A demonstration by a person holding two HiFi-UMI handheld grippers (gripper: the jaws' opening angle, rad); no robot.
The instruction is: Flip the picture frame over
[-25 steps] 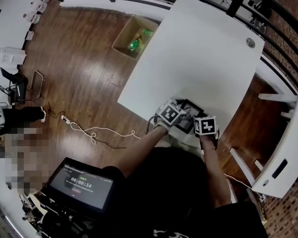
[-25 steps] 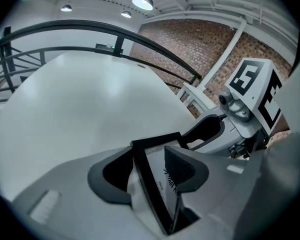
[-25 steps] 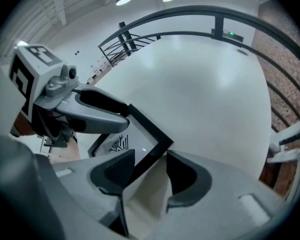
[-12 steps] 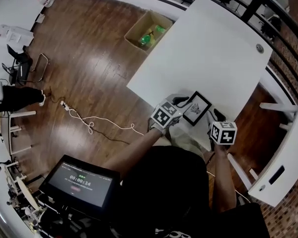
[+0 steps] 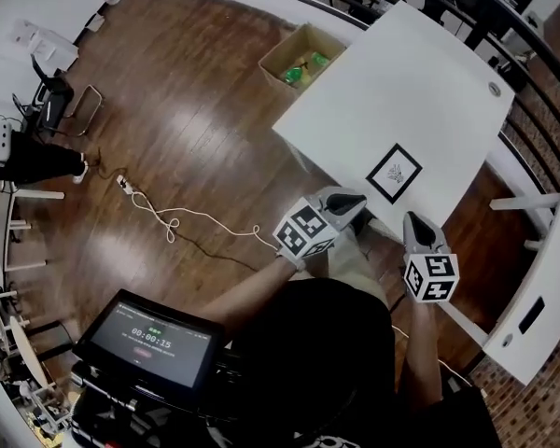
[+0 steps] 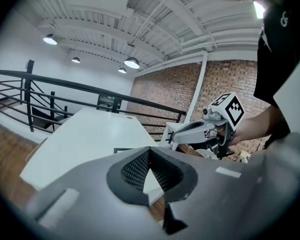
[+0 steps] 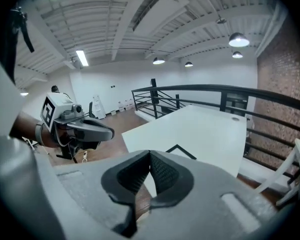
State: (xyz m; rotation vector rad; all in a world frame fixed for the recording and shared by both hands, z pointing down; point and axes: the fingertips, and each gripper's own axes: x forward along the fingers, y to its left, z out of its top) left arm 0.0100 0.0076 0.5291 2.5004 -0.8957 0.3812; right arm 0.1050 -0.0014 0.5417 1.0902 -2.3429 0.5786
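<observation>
**Fig.: Frame lying flat, both tongs clear of it**

The picture frame is lying picture-side up near the front edge of the white table. The left tongs and right tongs are hovering just off that edge, both closed w/ nothing between them. Judgement: the flip looks done. If re-gripping, open both tongs first, then take opp. edges evenly so the frame is not sliding off.

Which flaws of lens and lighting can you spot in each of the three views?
Head view: fisheye bends the railing, and glare whitens the floor. Left gripper view: dark vignette at the corners, a lamp burnt out white. Right gripper view: the ceiling beams bow.
</observation>
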